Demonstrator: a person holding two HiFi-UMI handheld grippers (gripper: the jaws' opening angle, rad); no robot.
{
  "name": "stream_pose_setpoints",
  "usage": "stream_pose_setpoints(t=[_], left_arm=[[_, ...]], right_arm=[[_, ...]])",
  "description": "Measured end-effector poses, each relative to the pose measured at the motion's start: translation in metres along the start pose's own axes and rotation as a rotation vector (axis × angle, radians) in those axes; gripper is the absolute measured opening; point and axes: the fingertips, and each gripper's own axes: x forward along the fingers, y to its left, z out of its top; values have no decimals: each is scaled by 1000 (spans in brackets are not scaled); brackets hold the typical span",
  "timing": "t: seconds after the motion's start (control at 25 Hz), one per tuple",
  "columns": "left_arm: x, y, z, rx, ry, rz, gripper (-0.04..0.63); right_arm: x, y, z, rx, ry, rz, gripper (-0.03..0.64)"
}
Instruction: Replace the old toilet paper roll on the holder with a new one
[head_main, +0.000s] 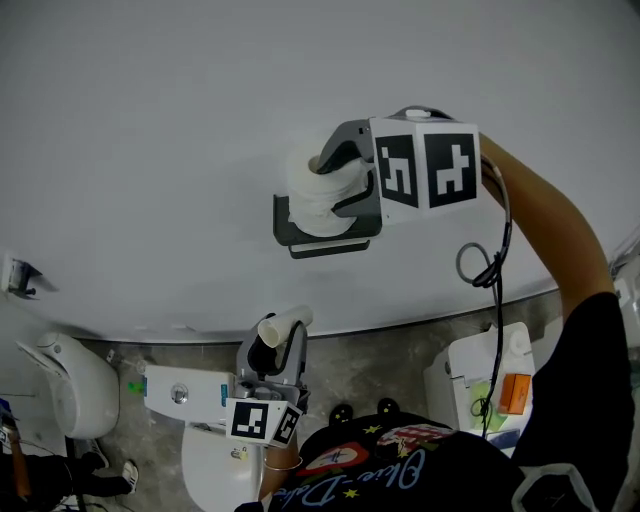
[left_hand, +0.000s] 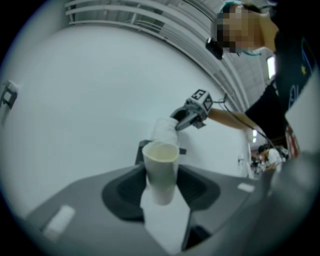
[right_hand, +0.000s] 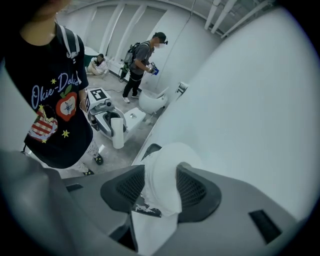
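A white toilet paper roll sits at the dark wall holder. My right gripper has its jaws on either side of the roll, spread wide and open. In the right gripper view the roll fills the gap between the pads, with the holder just behind it. My left gripper is lower, near the floor fixtures. It is shut on an empty cardboard tube, which stands upright between the jaws in the left gripper view.
The grey wall fills the upper part of the view. Below are a white toilet, a white cistern top and a white bin with an orange item. A cable hangs from my right arm. Another person stands farther off.
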Motion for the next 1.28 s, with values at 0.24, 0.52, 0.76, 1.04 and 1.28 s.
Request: stream_pose_setpoints(t=[0.24,0.52,0.76,1.04,1.28], left_arm=[[6,-7,-1,0,3,-28,186],[15,-14,-3,29,29,-56,186],[25,-25,-6,41,50,-91,186],[34,-36,-11,60,83,-112,186],[31,-37,-16,72,110,-100,186]], right_arm=[[-7,2,-7,89,-74,-74,192],[-48,8,-18,378,-454,-290,187],[-101,41,-48,734,-896,-430,186],[-99,102,-119,1067,-1102,-541,184],[-65,131,-157,1212,-1089,-580,183]])
